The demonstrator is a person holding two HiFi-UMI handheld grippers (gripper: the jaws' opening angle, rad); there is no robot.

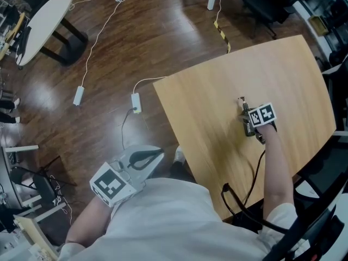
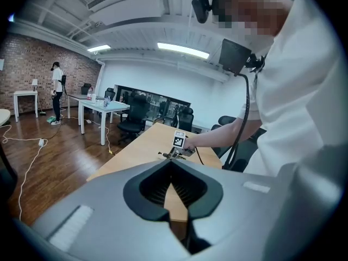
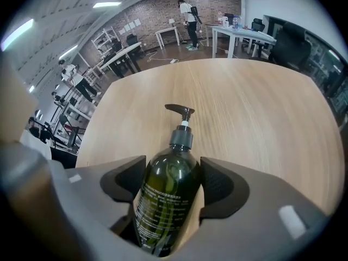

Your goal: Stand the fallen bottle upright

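A dark green pump bottle (image 3: 166, 194) lies between the jaws of my right gripper (image 3: 173, 167), its black pump pointing away over the wooden table (image 3: 244, 107). Both pads press its sides. In the head view the right gripper (image 1: 247, 118) sits mid-table and covers most of the bottle; only the pump (image 1: 241, 99) sticks out. The bottle seems to lie about level, low over the tabletop. My left gripper (image 1: 157, 152) is held off the table's left edge, near the person's body, shut on nothing. In the left gripper view its jaw tips (image 2: 172, 165) meet, aimed toward the right gripper (image 2: 179, 145).
The table (image 1: 206, 118) is bare around the bottle. A black cable (image 1: 239, 200) hangs at its near edge. On the wood floor lie white power adapters (image 1: 136, 102) with cords. A white oval table (image 1: 46, 18) stands far left, a black office chair (image 1: 266, 4) at the top.
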